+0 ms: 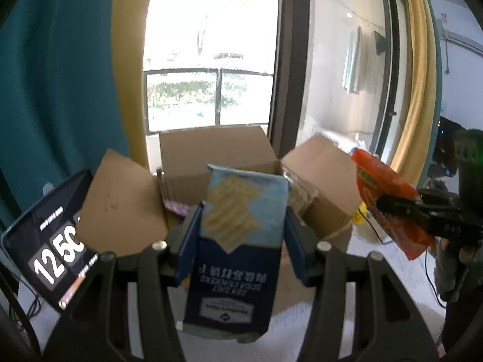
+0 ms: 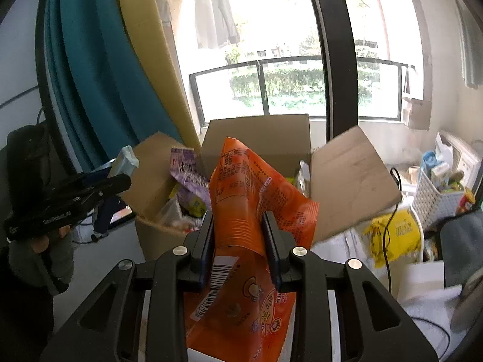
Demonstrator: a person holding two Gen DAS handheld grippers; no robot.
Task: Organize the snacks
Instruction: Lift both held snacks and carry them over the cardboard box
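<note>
My left gripper (image 1: 243,211) is shut on a blue soda cracker pack (image 1: 241,211), held upside down in front of an open cardboard box (image 1: 211,147). At the right of the left wrist view my right gripper (image 1: 389,203) clamps an orange snack bag (image 1: 383,181). In the right wrist view the right gripper (image 2: 238,217) is shut on that orange snack bag (image 2: 250,187), which crumples between the pads. The cardboard box (image 2: 256,132) stands just beyond it, holding a purple packet (image 2: 190,175) and other snacks. My left gripper (image 2: 119,181) shows at the left, carrying the cracker pack (image 2: 125,158).
A tablet showing a clock (image 1: 48,247) leans left of the box. The box flaps (image 2: 353,178) stand open to both sides. A white basket of items (image 2: 437,193) and a yellow bag (image 2: 392,235) sit at the right. Teal and yellow curtains (image 2: 99,69) hang before a window.
</note>
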